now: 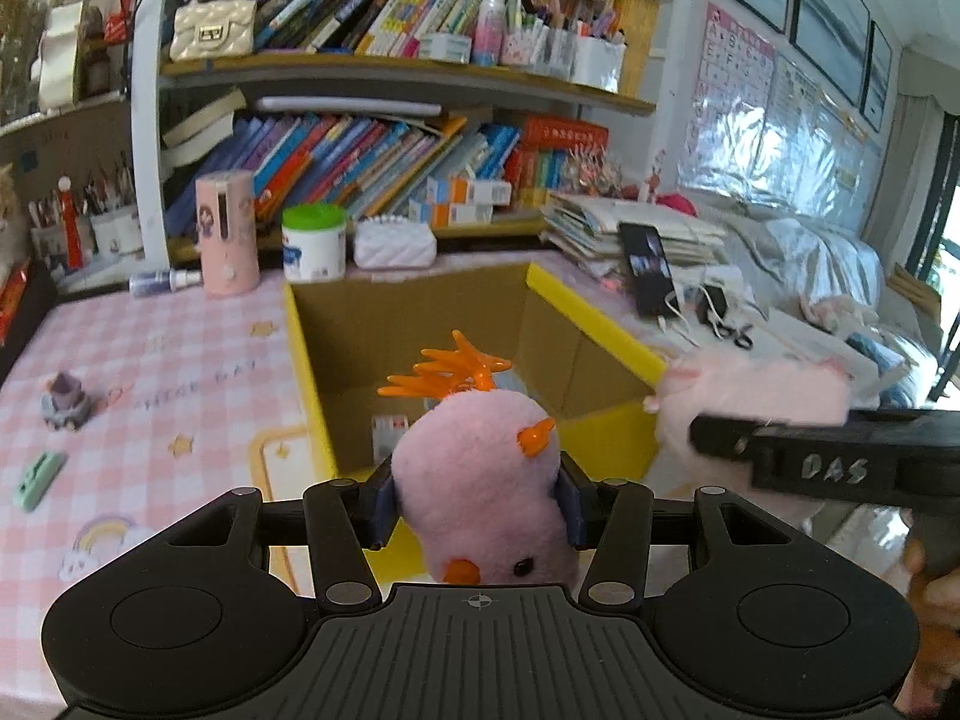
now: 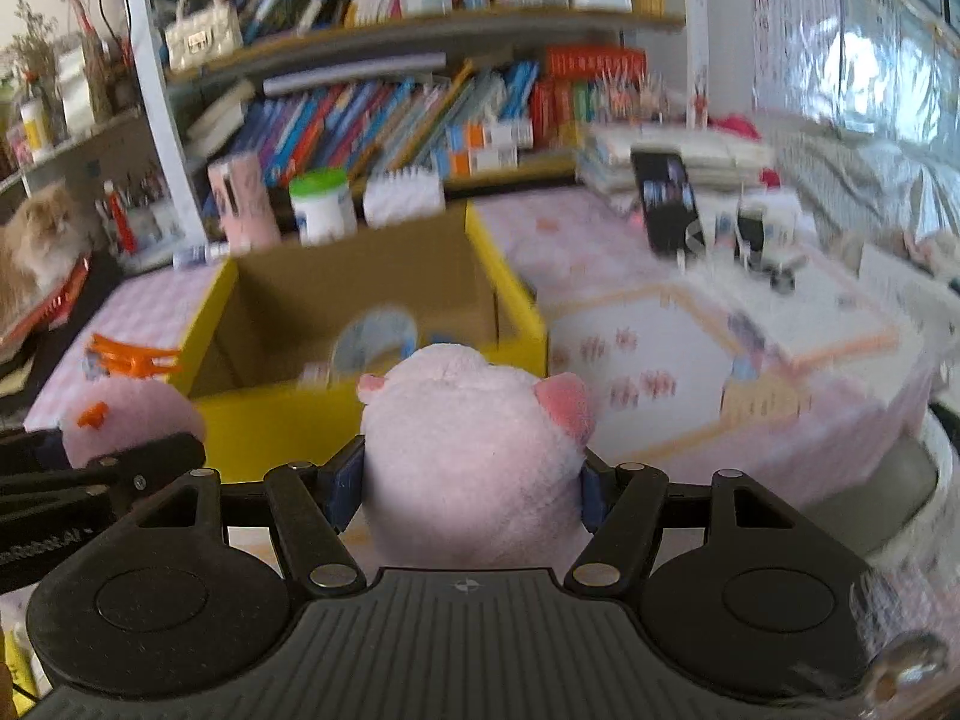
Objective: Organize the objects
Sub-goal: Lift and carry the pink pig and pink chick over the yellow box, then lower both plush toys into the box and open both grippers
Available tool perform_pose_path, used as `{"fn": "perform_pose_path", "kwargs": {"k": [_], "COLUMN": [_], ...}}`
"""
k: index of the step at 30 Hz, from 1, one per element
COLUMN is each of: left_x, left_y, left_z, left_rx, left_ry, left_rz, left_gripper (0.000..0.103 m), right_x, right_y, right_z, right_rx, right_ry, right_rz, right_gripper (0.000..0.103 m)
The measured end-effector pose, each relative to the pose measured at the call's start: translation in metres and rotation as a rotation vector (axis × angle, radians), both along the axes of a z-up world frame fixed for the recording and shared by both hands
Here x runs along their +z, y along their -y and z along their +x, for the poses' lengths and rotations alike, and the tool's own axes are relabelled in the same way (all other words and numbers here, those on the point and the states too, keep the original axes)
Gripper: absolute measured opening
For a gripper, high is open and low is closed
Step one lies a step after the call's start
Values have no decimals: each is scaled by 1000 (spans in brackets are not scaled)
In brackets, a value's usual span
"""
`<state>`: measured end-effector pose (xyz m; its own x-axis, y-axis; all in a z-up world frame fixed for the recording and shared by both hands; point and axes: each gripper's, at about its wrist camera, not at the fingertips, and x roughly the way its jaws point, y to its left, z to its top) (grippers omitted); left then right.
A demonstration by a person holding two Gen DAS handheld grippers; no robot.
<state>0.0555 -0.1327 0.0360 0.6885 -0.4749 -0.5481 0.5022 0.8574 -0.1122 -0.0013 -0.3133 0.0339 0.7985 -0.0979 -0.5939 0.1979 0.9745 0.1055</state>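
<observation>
My left gripper [image 1: 477, 510] is shut on a pink plush bird [image 1: 480, 480] with orange feet and beak, held upside down in front of the open yellow cardboard box [image 1: 600, 312]. My right gripper [image 2: 471, 483] is shut on a pink plush pig [image 2: 474, 450], held just in front of the same box [image 2: 510, 294]. The pig and right gripper show at the right of the left wrist view [image 1: 756, 396]. The bird shows at the left of the right wrist view [image 2: 132, 414]. Some small items lie on the box floor.
A pink checked tablecloth [image 1: 150, 372] carries a small toy car [image 1: 65, 402], a green clip [image 1: 39, 477], a pink cylinder [image 1: 228, 234], a white jar with a green lid [image 1: 314, 243] and a phone [image 1: 648, 276]. Bookshelves stand behind. A cat [image 2: 36, 240] sits at far left.
</observation>
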Motion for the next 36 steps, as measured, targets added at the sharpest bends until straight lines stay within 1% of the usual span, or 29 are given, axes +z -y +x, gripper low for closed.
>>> {"fn": "perform_pose_path", "kwargs": {"k": [4, 6, 12, 15, 19, 23, 27, 31, 35, 36], "left_x": [7, 8, -7, -13, -18, -29, -41, -46, -49, -49], "left_y": [17, 26, 51, 57, 63, 67, 69, 70, 73, 74], "left_z": [19, 30, 60, 67, 77, 89, 95, 98, 101, 102], "left_rx": [31, 44, 83, 96, 114, 136, 140, 140, 132, 129], "left_ry": [36, 49, 20, 16, 5, -33, -67, -86, -86, -86], "left_rz": [19, 44, 129, 147, 182, 217, 237, 237, 253, 256], "left_gripper": [49, 49, 49, 49, 49, 49, 49, 49, 50, 52], "right_x": [18, 24, 36, 33, 21, 11, -2, -15, -25, -27], "right_y": [16, 22, 32, 29, 23, 20, 19, 20, 20, 19], "right_z": [22, 35, 73, 89, 109, 128, 148, 162, 173, 177], "right_rx": [37, 61, 128, 184, 242, 296, 324, 344, 365, 372], "right_ry": [76, 100, 140, 122, 90, 71, 27, -25, -69, -84], "right_rz": [-15, -15, -9, -13, -11, 16, 31, 59, 63, 67], "right_gripper": [64, 64, 64, 64, 64, 64, 64, 64, 64, 65]}}
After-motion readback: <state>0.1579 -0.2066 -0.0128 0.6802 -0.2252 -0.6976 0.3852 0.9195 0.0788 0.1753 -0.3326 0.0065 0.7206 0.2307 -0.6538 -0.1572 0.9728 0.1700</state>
